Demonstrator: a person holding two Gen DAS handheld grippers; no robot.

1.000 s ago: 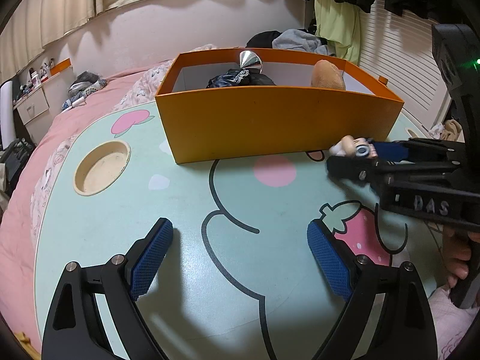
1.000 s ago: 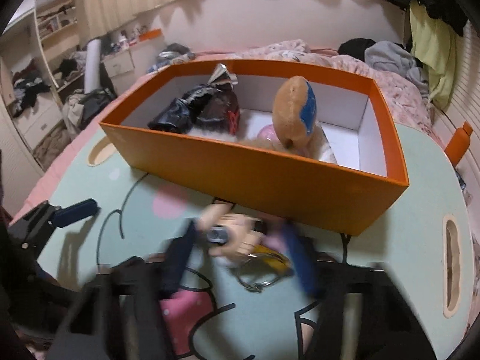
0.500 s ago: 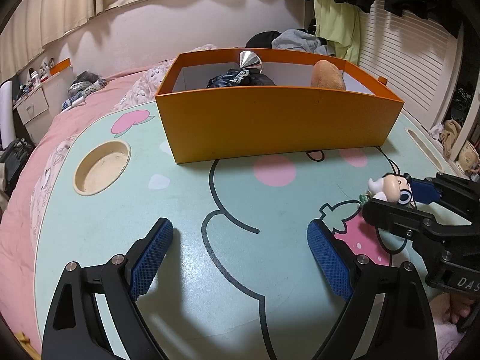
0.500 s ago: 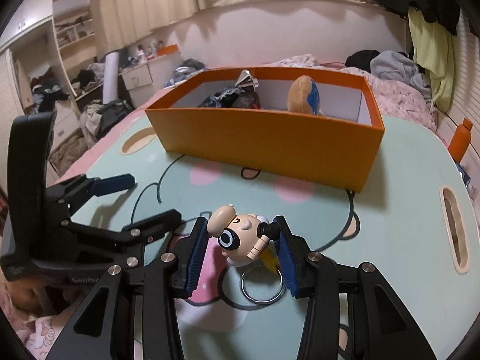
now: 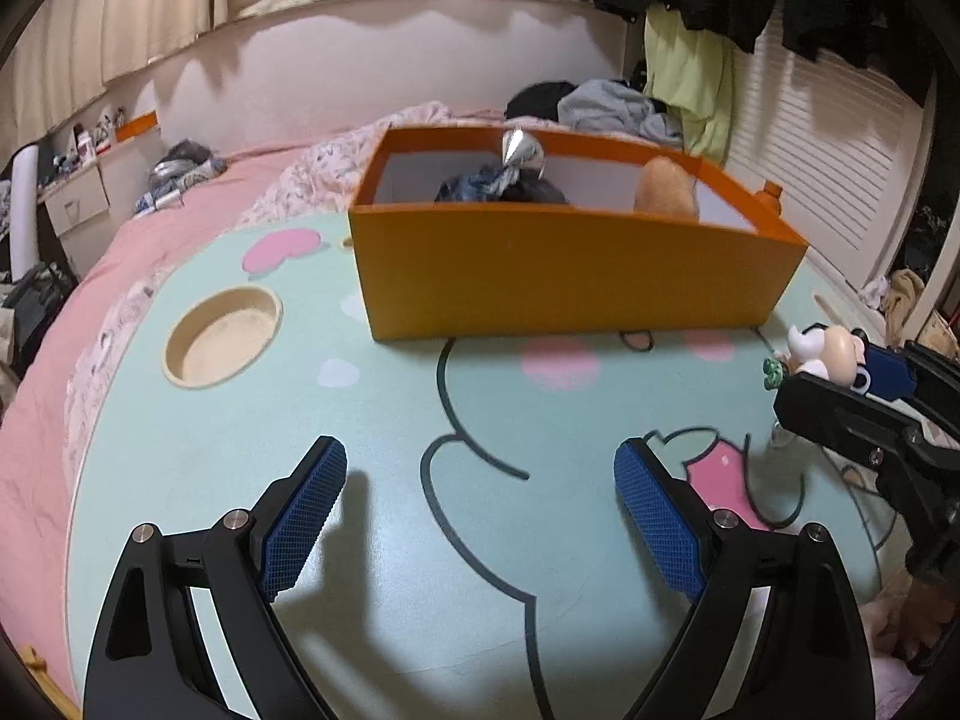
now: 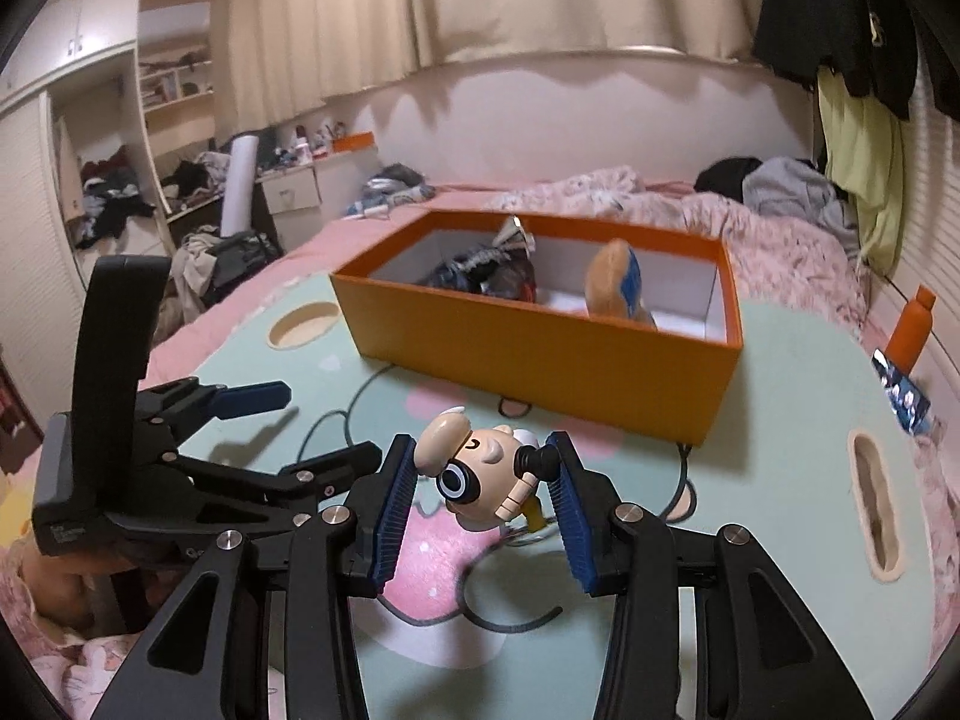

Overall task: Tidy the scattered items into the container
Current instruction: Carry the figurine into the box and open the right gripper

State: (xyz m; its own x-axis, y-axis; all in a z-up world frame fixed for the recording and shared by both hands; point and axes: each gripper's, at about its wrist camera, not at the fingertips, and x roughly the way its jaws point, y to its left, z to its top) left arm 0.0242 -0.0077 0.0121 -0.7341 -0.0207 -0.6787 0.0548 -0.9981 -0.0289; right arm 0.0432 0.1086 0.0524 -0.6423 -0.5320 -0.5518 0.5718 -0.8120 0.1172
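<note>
The orange box (image 6: 540, 360) stands on the far half of the cartoon-printed lap table (image 6: 780, 420). Inside it lie a dark crinkled bag (image 6: 480, 267) and a tan plush toy (image 6: 618, 282). My right gripper (image 6: 480, 480) is shut on a small toy figure keychain (image 6: 474, 474), whose ring hangs below, a little above the table and short of the box. In the left wrist view the same figure (image 5: 828, 351) and right gripper (image 5: 840, 378) show at the right edge, with the orange box (image 5: 570, 276) ahead. My left gripper (image 5: 480, 516) is open over the table with nothing between its fingers.
A round cup recess (image 5: 222, 336) lies left of the box and a slot handle (image 6: 876, 504) at the table's right end. An orange bottle (image 6: 915, 330) and a foil packet (image 6: 903, 396) sit past the right edge. Pink bedding (image 5: 120, 276) surrounds the table.
My right gripper has drawn back from the box front toward the near right of the table, still holding the figure, and then risen slightly. The left gripper has hardly moved.
</note>
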